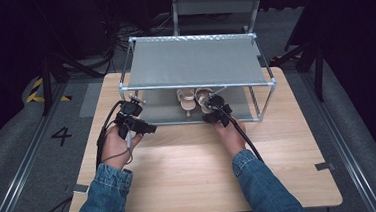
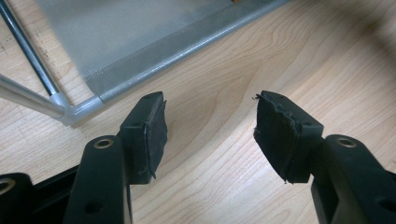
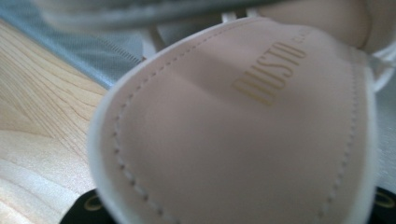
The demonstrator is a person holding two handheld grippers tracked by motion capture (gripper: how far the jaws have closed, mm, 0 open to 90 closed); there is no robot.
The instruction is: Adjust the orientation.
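Now our right gripper (image 1: 210, 106) pinches the light, stiff sandal (image 3: 243, 135) by its heel; left gripper (image 2: 210, 135) spread.

Gripper: left gripper (image 2: 210, 135), its two black jaws rising from the bottom edge, well apart, nothing between them.
Pads: worn black pads (image 2: 156, 135) on the inner faces; edges frayed, the right one ragged and tilted outward.
Surface: light wooden table (image 2: 261, 70) with wavy grain, bare under and between the jaws.
Rack: grey metal-tube rack frame (image 2: 187, 51), lower rail running diagonally from left-near to right-far.
Corner: grey corner joint (image 2: 70, 109) just left of the left jaw, resting on the table; an upright tube (image 2: 28, 51) rises from it.
Shelf: grey fabric shelf (image 2: 126, 28) stretched inside the frame, stitched hem along the rail.
Shadow: dark patch at far right.
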